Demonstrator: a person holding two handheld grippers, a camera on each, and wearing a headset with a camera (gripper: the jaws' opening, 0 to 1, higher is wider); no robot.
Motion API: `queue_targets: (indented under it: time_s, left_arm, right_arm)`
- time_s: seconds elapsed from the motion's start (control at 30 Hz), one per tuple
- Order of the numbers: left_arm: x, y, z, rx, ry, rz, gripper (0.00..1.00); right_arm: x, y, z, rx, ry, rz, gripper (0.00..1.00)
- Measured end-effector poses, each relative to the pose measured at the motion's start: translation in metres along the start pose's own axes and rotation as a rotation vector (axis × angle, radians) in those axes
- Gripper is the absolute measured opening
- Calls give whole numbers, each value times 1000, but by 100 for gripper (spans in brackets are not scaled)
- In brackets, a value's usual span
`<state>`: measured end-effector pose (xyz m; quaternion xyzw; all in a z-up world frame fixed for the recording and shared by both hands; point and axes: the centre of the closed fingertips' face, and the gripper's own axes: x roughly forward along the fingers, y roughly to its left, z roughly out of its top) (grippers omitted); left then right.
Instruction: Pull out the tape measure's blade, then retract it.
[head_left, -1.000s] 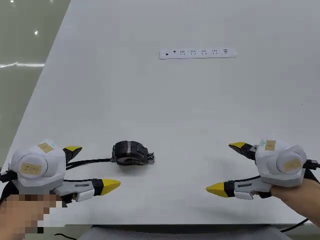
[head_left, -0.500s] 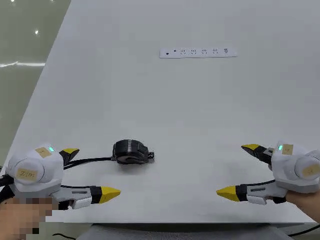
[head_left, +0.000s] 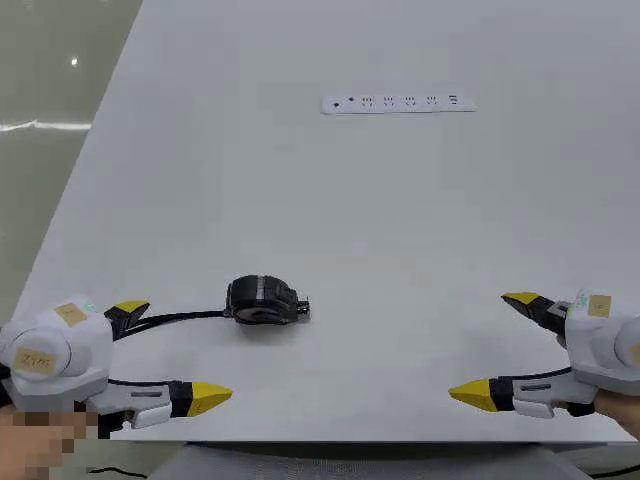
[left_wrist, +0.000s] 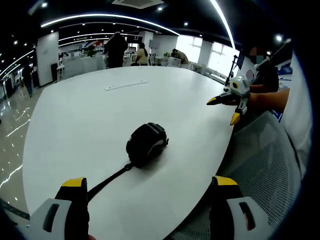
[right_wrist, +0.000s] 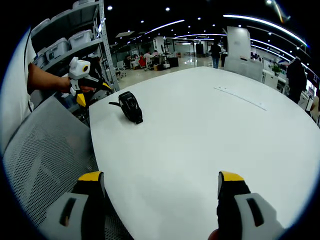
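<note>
My white, yellow-tipped left gripper (head_left: 175, 350) and right gripper (head_left: 494, 346) both gape empty.
The round black tape measure (head_left: 263, 300) lies on the white table (head_left: 350, 200) near my left gripper's jaws, well apart from my right one.

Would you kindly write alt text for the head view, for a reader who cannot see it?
A black tape measure lies on a white table, no blade drawn out, its black strap trailing toward the left claw. The left claw and right claw are both open near the table's front edge, touching nothing; a white power strip lies farther back.
</note>
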<state>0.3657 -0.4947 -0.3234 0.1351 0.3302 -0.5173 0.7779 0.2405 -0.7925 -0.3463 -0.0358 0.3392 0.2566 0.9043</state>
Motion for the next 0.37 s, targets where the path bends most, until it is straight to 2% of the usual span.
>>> queue_targets:
  time_s: [0.37]
  left_arm:
    - [-3,0,-3,0,2,2,100]
  right_arm:
    - [-5,0,-2,-12,8,-11,95]
